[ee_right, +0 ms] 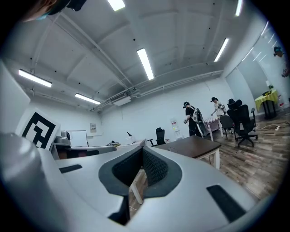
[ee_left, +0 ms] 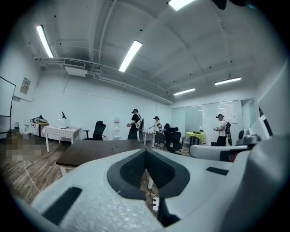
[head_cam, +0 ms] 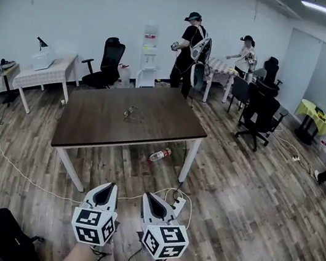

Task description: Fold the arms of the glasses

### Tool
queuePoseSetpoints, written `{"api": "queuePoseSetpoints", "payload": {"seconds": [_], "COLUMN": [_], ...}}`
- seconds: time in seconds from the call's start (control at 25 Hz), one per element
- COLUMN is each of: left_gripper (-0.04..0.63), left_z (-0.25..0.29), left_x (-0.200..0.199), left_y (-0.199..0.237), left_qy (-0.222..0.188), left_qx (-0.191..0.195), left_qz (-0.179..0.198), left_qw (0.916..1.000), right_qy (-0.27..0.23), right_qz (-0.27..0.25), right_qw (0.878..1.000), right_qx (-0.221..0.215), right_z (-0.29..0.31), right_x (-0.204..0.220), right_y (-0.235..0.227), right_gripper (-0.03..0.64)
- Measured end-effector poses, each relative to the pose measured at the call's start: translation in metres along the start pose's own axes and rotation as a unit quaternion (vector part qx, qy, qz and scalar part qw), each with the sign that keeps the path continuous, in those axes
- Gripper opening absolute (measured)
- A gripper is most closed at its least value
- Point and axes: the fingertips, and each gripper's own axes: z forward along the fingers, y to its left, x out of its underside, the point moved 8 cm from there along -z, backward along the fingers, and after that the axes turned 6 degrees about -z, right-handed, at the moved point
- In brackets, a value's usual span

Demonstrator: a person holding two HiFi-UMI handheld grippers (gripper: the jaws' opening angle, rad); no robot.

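standing well back from the table (head_cam: pixel 100 131), the person holds left gripper (head_cam: pixel 105 186) and right gripper (head_cam: pixel 150 198) level, both pinched closed and empty; the glasses (head_cam: pixel 131 113) lie far off on its top, approach likely pending.

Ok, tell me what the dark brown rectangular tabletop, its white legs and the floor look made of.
Dark brown tabletop: likely wood laminate, matte, uniform colour.
White legs: probably painted metal, smooth and slim.
Floor: wood-look planks, possibly laminate or vinyl, slight sheen.
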Motion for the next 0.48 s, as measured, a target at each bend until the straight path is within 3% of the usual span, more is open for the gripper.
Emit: {"api": "queuePoseSetpoints", "payload": {"seconds": [0.24,0.48], "left_gripper": [0.014,0.014], "left_z": [0.024,0.047], "left_x": [0.001,-0.003], "left_y": [-0.029,-0.033], "left_qy": [0.004,0.006], "left_qx": [0.000,0.000], "left_qz": [0.019,0.006], "left_qw": [0.9998,1.0000], "right_qy": [0.003,0.016], "right_qz": [0.016,0.015], "right_qw": [1.000,1.000], "right_qx": [0.000,-0.008], "right_z": [0.003,0.012], "right_x": [-0.007,-0.010], "right_y": [-0.037,-0.057], "right_gripper": [0.015,0.015]}}
